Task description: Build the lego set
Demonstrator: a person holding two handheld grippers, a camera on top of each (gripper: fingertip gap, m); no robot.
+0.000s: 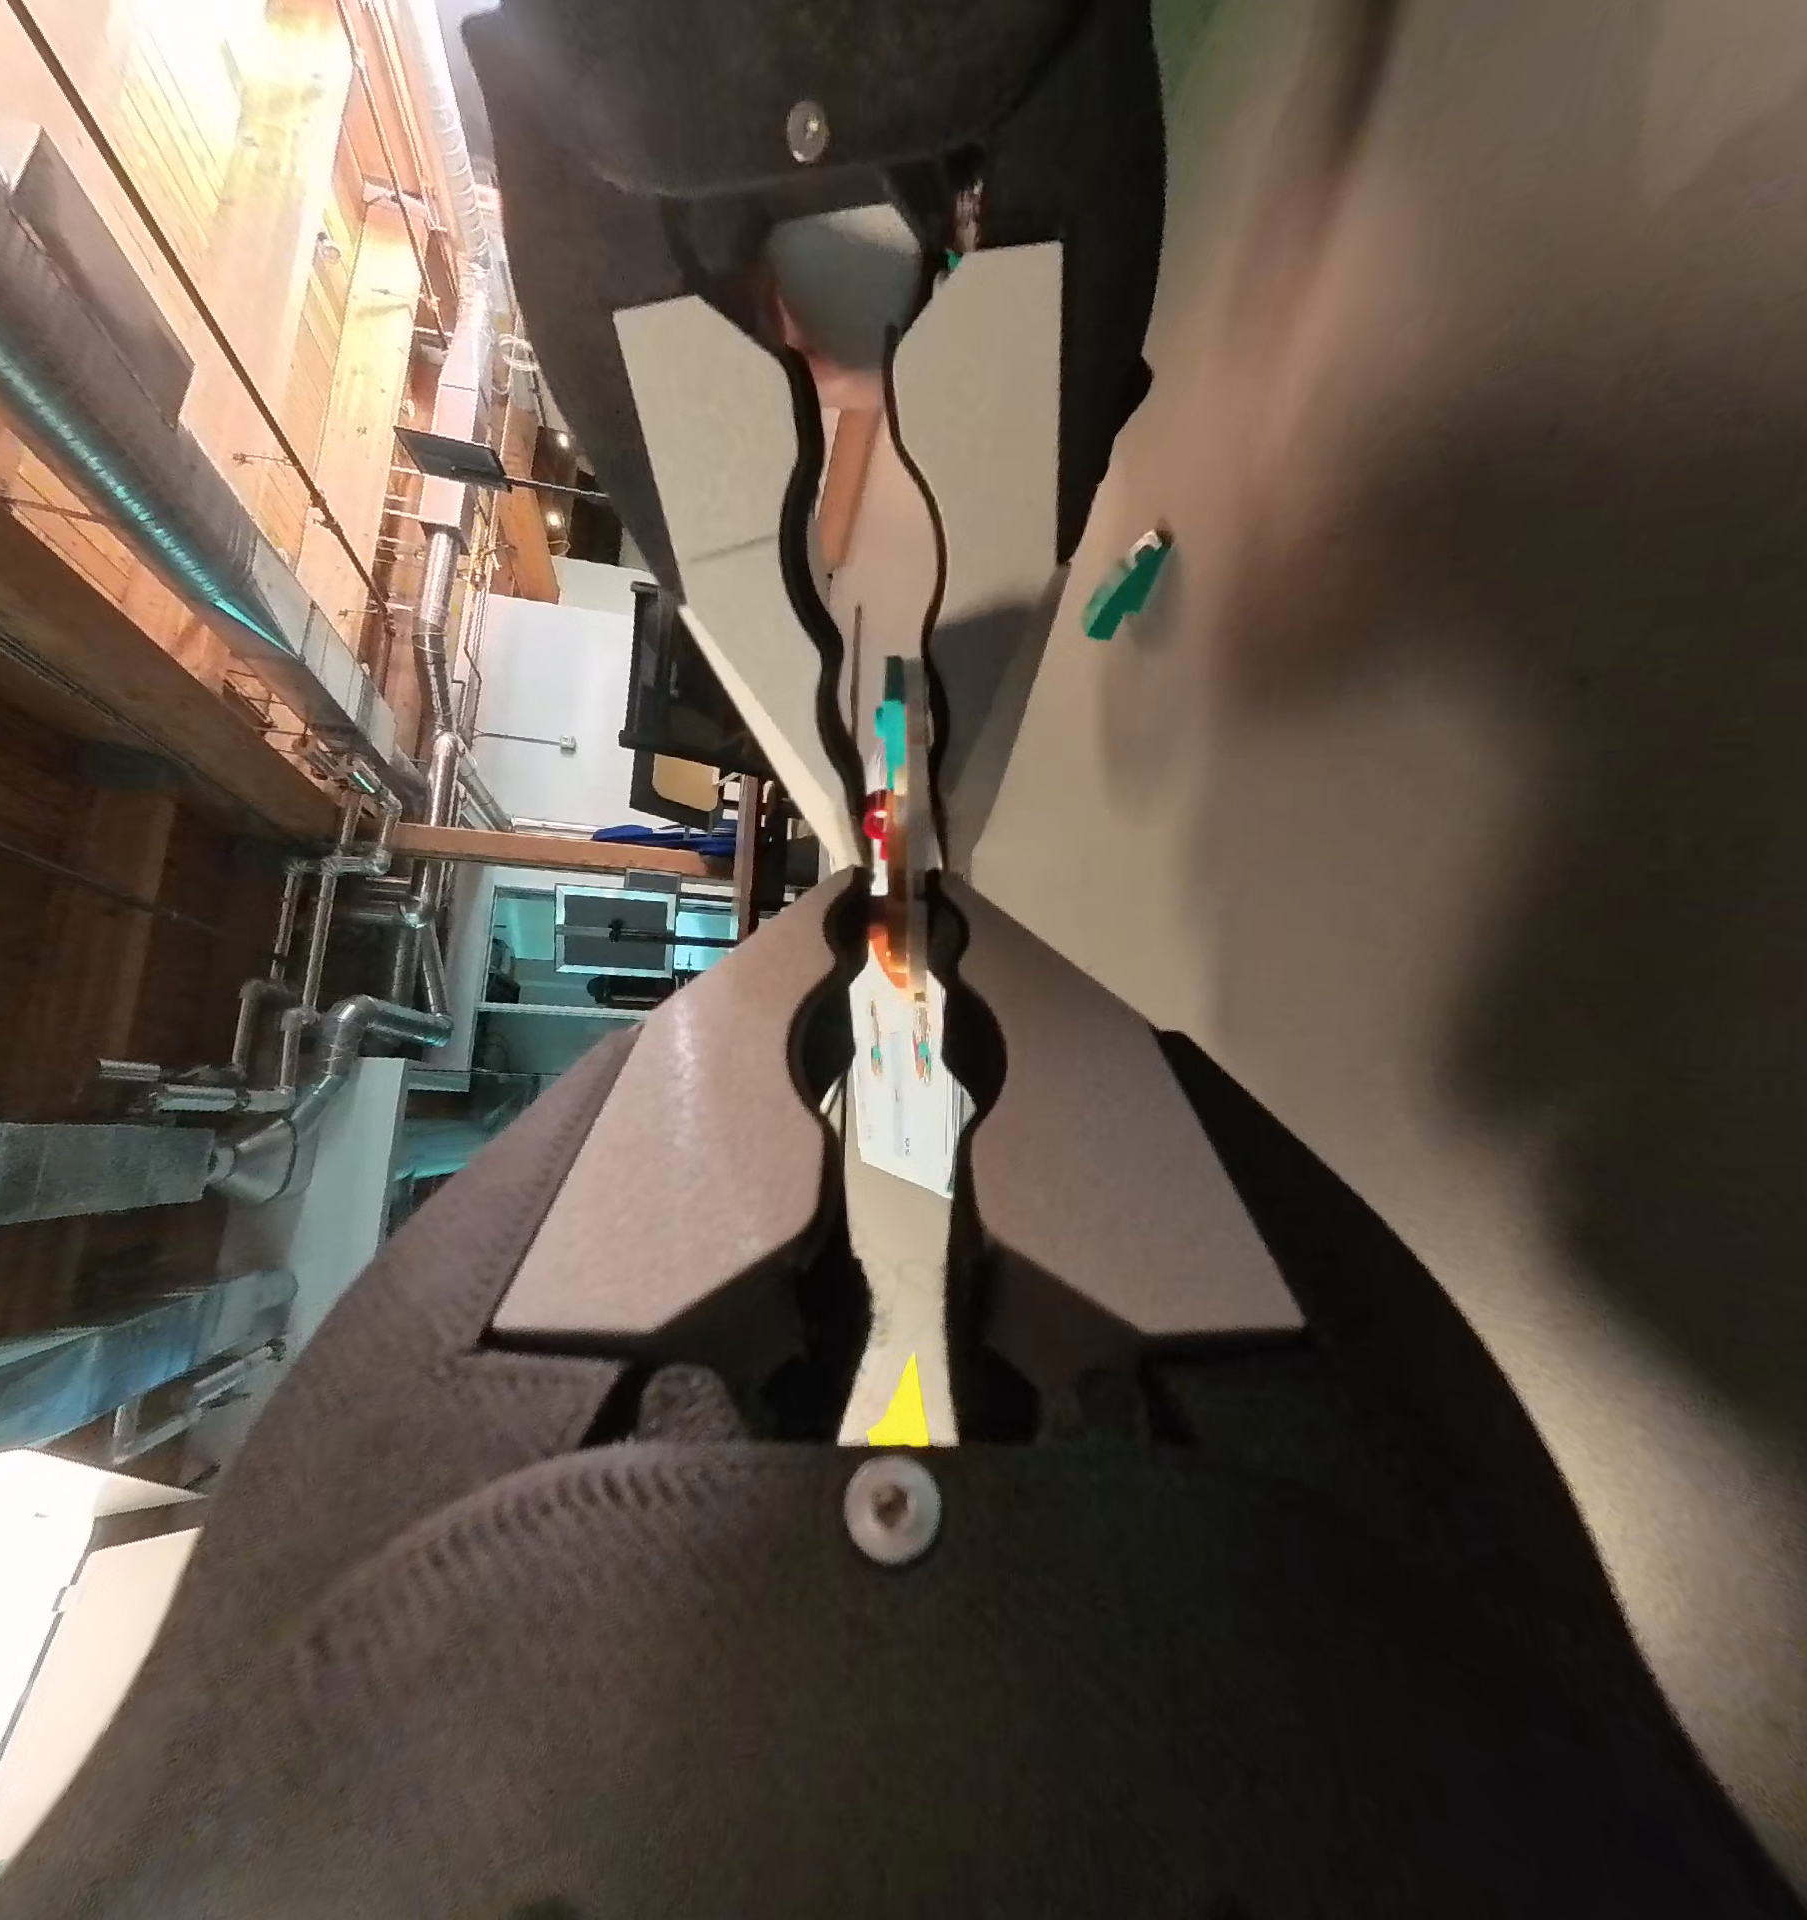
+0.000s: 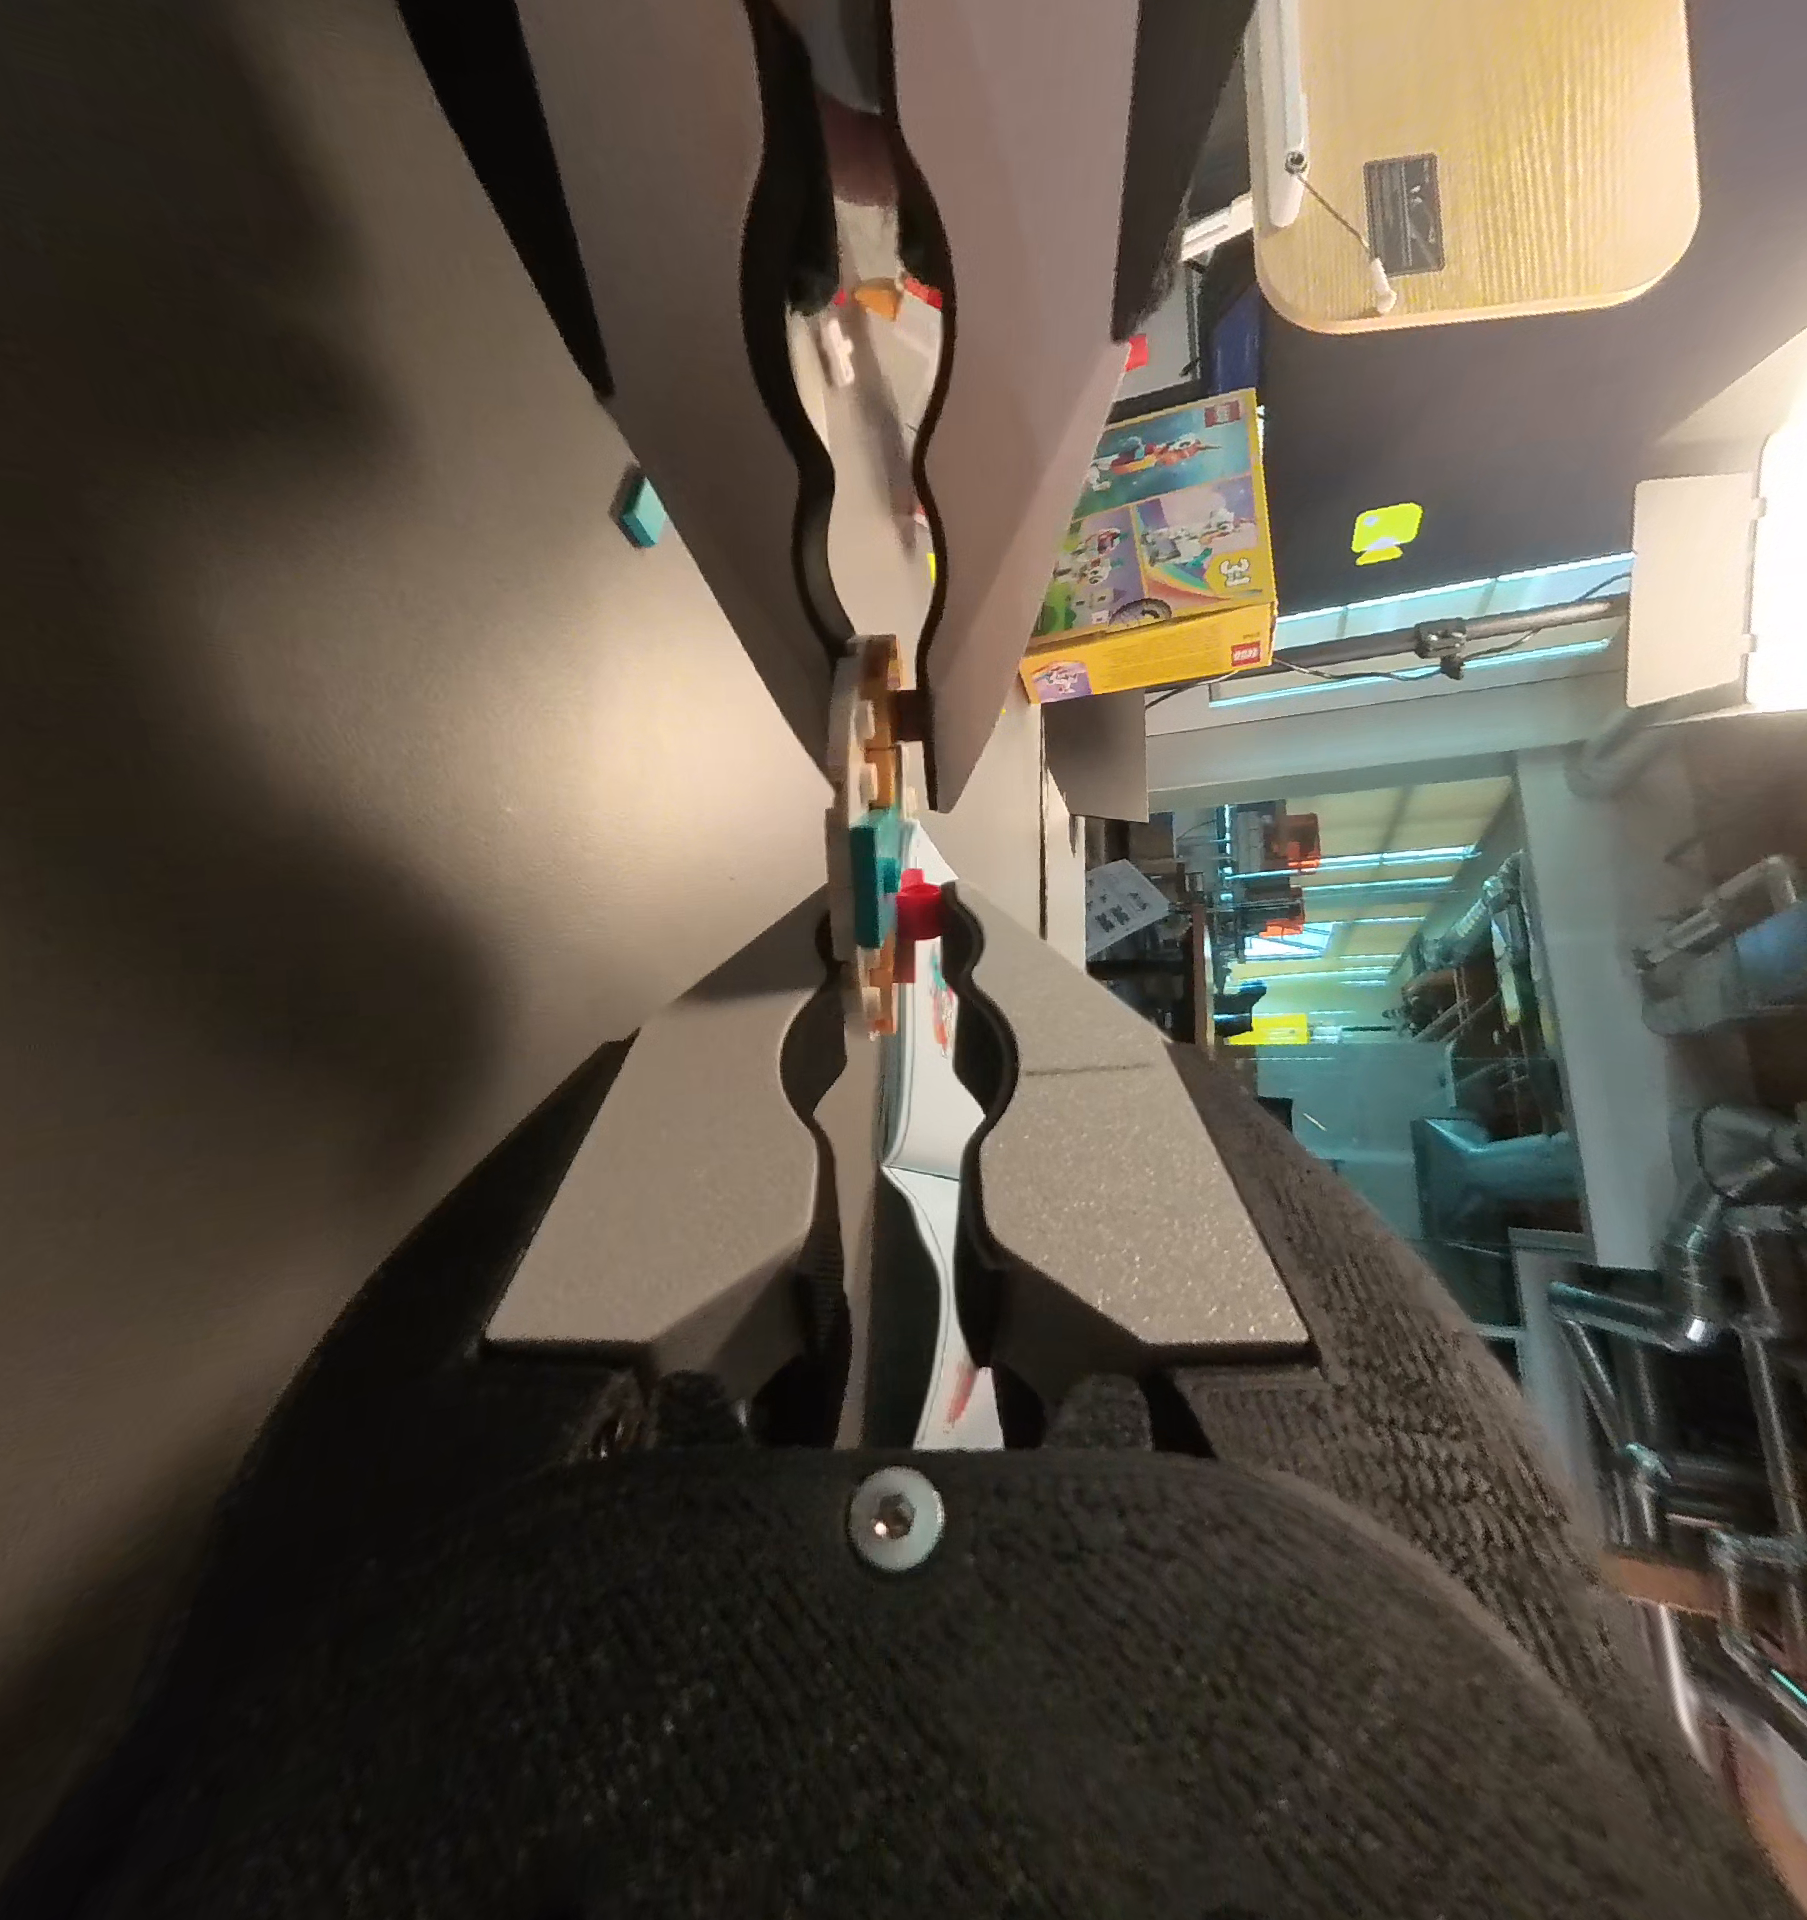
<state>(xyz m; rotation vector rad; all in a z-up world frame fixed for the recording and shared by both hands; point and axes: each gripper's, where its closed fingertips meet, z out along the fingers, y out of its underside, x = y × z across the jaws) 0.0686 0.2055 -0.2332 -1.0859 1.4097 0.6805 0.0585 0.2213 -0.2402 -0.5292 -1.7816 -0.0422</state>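
Clearly, the thing in hand is a small, flat lego assembly [image 2: 871,831] of grey, tan, teal and red plastic plates, held edge-on in the air between the two tools, which meet tip to tip.

The right gripper [image 2: 894,940] pinches its lower end, jaws pressed onto the plates by the red stud piece [image 2: 918,896]. The left gripper [image 1: 899,904] clamps the opposite end, jaws drawn in on the thin edge. In the right wrist view it comes in from the top of the picture.

The assembly looks light and stiff, but probably fragile at its seams: twisting or pulling the ends apart could pop plates loose. Smooth plastic may slip under a shallow pinch, so a hold across the flat faces, clear of the studs to be joined, seems safest.

The grey tabletop [image 1: 1501,831] lies close alongside, with a loose teal brick [image 1: 1127,592] on it, near the grippers. An instruction booklet [image 1: 904,1101] lies beyond the tips, and a yellow lego box [image 2: 1159,561] stands farther off. Room is tight on the table side and open on the side away from it.
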